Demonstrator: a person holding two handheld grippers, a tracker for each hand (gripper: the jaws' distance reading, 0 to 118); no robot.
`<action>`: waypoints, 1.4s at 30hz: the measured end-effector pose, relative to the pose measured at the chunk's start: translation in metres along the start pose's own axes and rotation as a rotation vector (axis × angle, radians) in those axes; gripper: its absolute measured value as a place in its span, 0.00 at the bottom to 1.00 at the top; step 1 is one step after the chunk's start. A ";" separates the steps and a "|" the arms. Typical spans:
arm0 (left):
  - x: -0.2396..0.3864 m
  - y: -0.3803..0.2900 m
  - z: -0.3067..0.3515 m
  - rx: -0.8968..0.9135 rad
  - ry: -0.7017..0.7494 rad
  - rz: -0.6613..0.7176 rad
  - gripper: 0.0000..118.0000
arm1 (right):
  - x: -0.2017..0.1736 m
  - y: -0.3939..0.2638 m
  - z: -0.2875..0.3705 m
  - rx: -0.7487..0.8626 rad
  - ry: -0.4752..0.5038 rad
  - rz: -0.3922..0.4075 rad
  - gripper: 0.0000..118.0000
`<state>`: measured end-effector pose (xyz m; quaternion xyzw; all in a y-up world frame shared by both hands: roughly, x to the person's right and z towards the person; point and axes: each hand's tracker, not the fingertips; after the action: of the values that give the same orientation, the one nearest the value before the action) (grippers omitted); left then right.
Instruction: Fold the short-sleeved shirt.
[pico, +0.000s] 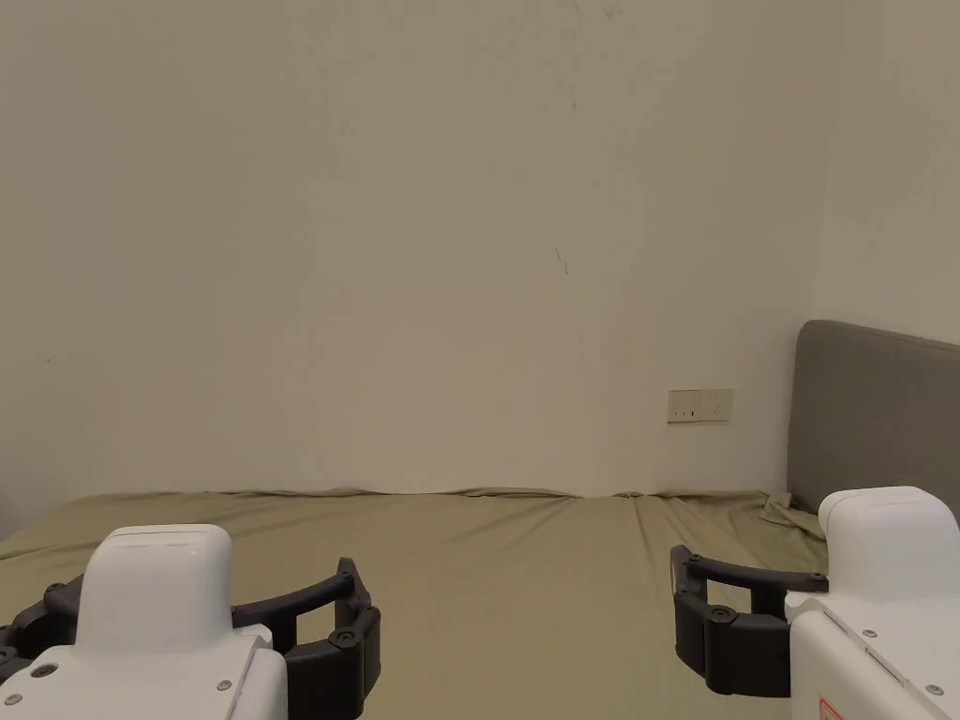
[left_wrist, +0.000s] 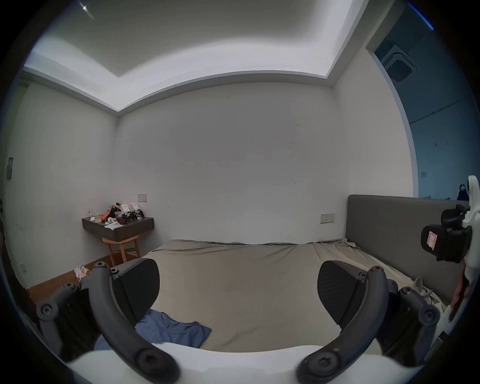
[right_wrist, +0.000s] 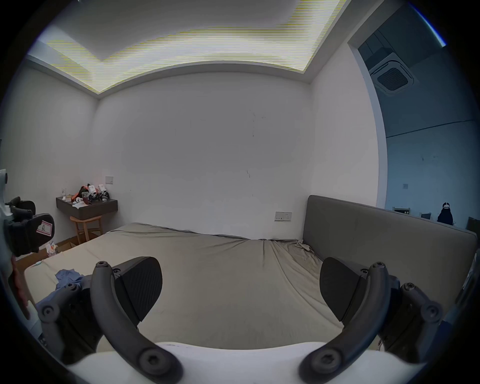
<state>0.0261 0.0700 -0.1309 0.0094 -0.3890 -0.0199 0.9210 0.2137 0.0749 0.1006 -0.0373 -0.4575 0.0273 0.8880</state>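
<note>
A blue short-sleeved shirt (left_wrist: 176, 331) lies crumpled on the olive bed sheet (left_wrist: 246, 285), near the bed's left edge. In the right gripper view the shirt (right_wrist: 67, 278) sits far left, partly hidden behind that gripper's left jaw. My left gripper (left_wrist: 239, 288) is open, jaws wide apart, nothing between them, held above the bed just right of the shirt. My right gripper (right_wrist: 240, 287) is also open and empty over the middle of the bed. In the head view the left gripper (pico: 183, 637) and right gripper (pico: 834, 609) sit at the bottom corners over the sheet (pico: 525, 562).
A grey headboard (pico: 872, 412) stands at the right end of the bed. A wall bounds the far side. A dark wall shelf (left_wrist: 118, 228) with clutter hangs at the left over a wooden stool (left_wrist: 122, 249). Small litter (left_wrist: 81, 270) lies on the floor.
</note>
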 end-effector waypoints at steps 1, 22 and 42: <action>0.000 0.000 0.000 -0.003 -0.001 0.004 1.00 | 0.000 0.000 0.000 -0.002 -0.003 -0.003 1.00; 0.004 -0.003 0.000 -0.022 -0.015 -0.029 1.00 | -0.003 -0.003 0.000 0.005 -0.015 0.022 1.00; 0.010 -0.002 0.007 -0.018 -0.029 -0.047 0.80 | 0.007 -0.002 0.009 0.029 0.018 -0.059 0.85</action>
<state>0.0273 0.0671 -0.1190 0.0100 -0.4018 -0.0449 0.9146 0.2101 0.0740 0.1113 -0.0112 -0.4499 0.0076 0.8930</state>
